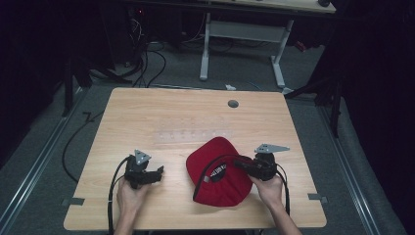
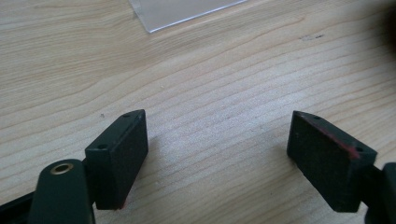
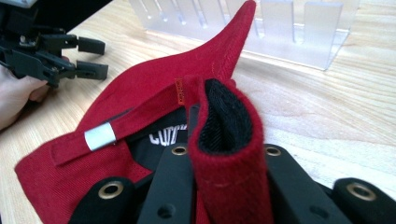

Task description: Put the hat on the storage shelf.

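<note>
A red cap (image 1: 218,172) lies on the wooden table (image 1: 161,112), right of centre near the front edge, its black lining turned up. My right gripper (image 1: 239,163) reaches into it from the right. In the right gripper view, that gripper (image 3: 225,150) is shut on the cap's red rear strap (image 3: 229,135), which folds up between the jaws and shows a black inner face. The cap (image 3: 154,88) spreads away to the left. My left gripper (image 1: 159,172) rests left of the cap, apart from it. Its jaws (image 2: 217,140) stand wide open over bare wood.
A clear plastic slotted rack (image 3: 261,23) stands on the table just behind the cap, faint in the high view (image 1: 191,134); its corner (image 2: 187,11) lies ahead of the left gripper. A grey grommet (image 1: 233,104) sits near the far edge. A white desk frame (image 1: 242,34) stands beyond.
</note>
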`<state>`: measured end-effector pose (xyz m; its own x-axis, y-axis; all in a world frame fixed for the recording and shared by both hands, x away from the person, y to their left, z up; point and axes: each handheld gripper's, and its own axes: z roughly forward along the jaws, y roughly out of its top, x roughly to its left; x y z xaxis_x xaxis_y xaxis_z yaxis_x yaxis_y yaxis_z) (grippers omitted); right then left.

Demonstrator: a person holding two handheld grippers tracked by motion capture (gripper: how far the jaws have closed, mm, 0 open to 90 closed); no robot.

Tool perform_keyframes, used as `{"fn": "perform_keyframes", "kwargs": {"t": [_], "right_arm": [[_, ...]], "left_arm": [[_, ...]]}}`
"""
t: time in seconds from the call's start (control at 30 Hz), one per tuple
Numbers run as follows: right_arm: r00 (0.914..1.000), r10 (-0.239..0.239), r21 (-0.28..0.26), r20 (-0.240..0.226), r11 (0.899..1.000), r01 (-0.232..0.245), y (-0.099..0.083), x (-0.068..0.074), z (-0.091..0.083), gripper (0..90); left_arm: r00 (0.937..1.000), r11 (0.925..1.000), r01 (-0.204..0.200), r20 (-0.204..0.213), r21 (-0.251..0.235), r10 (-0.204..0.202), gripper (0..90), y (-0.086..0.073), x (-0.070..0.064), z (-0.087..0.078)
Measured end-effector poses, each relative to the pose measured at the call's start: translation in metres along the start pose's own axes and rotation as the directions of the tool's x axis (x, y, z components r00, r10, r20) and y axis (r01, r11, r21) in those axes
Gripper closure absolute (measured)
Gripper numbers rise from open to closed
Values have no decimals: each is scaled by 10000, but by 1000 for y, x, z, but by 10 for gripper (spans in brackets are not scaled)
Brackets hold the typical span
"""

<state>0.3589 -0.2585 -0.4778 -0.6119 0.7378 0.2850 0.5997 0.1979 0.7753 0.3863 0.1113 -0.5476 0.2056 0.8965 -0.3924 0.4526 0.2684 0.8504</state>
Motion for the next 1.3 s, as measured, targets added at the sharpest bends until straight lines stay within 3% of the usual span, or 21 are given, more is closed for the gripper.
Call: {"fn": "perform_keyframes", "kwargs": {"t": [0.2, 0.3, 0.6, 0.7, 0.97, 1.3], "right_arm": [[9999, 129, -183, -5, 9997, -129, 3, -2, -7, 832], [9997, 256, -229, -3, 9994, -256, 3, -3, -10, 832], [9985, 547, -297, -30, 9981, -547, 4, -7, -12, 832], [9981, 618, -301, -68, 9976, -620, 4, -8, -12, 832], [9979, 641, -289, -126, 9975, -645, 11, -6, -14, 832], [9976, 621, -277, -296, 9976, -629, 18, -4, -15, 831]], "left_arm": [[9999, 9999, -133, 69, 7, 133, 228, -1, -1, -1], [9988, 9987, -480, 60, -140, 481, 232, -3, -4, -3], [9900, 9956, -936, 1056, -38, 935, 221, -8, -26, -15], [9841, 9967, -811, 1591, 46, 793, 211, -6, -35, -22], [9619, 9921, -1254, 2459, 80, 1196, 190, -2, -58, -33], [9375, 9827, -1852, 3007, 51, 1752, 173, -4, -80, -33]]}}
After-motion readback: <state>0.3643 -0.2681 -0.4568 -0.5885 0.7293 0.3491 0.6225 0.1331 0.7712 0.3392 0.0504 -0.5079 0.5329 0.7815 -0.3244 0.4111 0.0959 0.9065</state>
